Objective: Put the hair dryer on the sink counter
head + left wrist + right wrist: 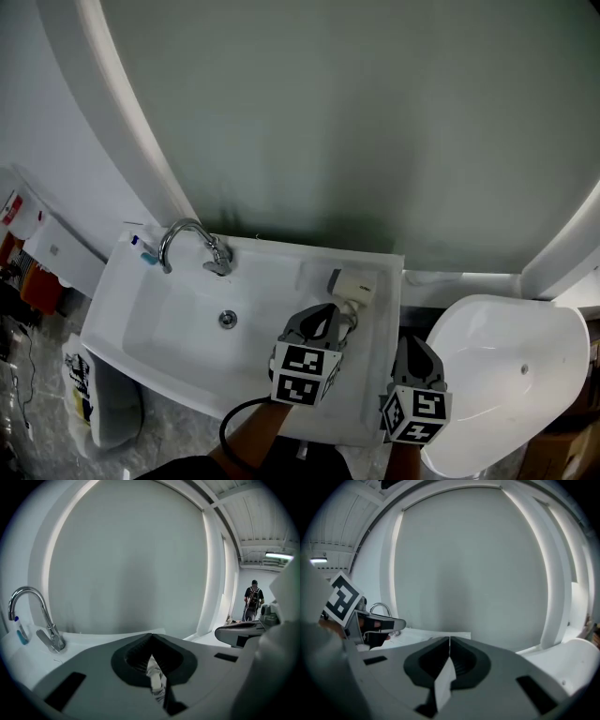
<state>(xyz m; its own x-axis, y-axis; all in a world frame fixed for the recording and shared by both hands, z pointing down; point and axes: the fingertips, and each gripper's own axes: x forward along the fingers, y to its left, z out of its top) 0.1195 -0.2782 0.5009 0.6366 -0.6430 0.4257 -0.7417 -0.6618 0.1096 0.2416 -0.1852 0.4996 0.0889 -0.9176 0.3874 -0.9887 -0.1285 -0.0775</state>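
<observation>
A cream hair dryer (352,285) lies on the white sink counter (375,375), to the right of the basin. My left gripper (323,321) hovers just in front of it, over the counter, jaws together with nothing between them (151,638). A pale shape shows below through the slot under those jaws; what it is I cannot tell. My right gripper (415,356) hangs further right, past the counter's right edge, and its jaws also meet with nothing held (449,639). The left gripper (370,625) shows at the left of the right gripper view.
A chrome faucet (192,246) stands at the back left of the basin, and its drain (228,319) is in the middle. A blue-tipped brush (145,253) lies by the faucet. A white toilet (506,375) stands at the right, a bin (108,403) at the lower left. A person (253,599) stands far off.
</observation>
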